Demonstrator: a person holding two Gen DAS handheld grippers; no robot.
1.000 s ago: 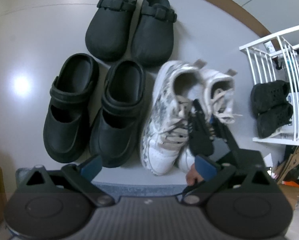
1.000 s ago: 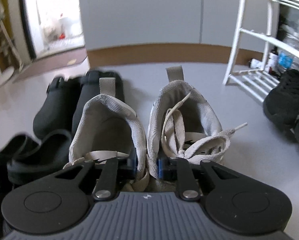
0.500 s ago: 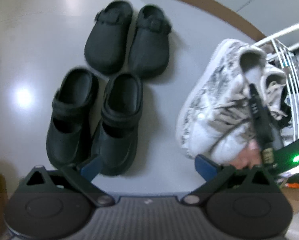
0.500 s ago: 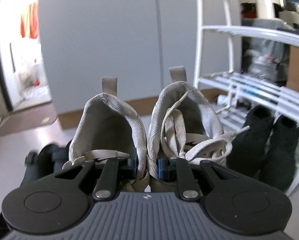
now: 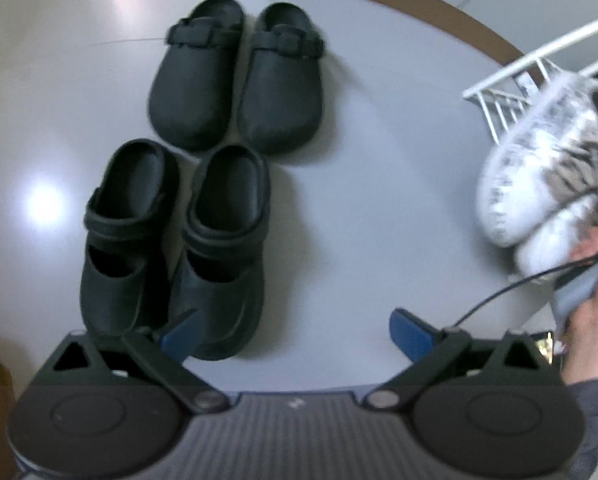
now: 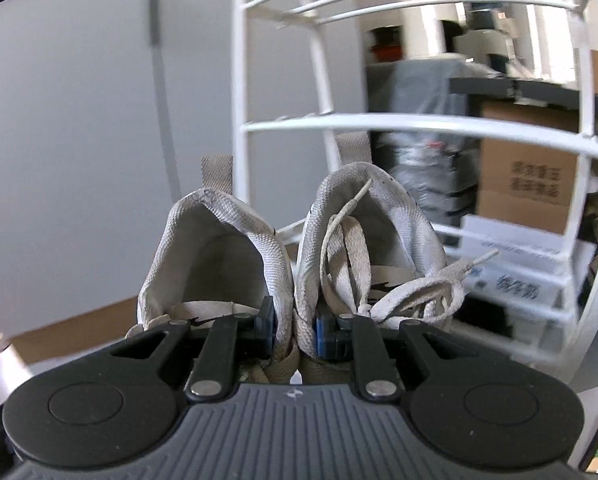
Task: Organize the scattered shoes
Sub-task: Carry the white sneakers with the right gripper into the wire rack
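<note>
Sneakers (image 6: 295, 264), two, clamped together in right hand-held gripper (image 6: 293, 330); four black clogs (image 5: 203, 184) floored; left hand-held gripper (image 5: 295, 332) spread empty.

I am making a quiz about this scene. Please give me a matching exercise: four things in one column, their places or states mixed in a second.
1. sneakers
2. strapped clogs
3. left gripper
4. rack

a. open, empty
b. white wire, ahead of the right gripper
c. pinched together, off the floor
d. on the floor, side by side

Pairs: 1-c, 2-d, 3-a, 4-b
</note>
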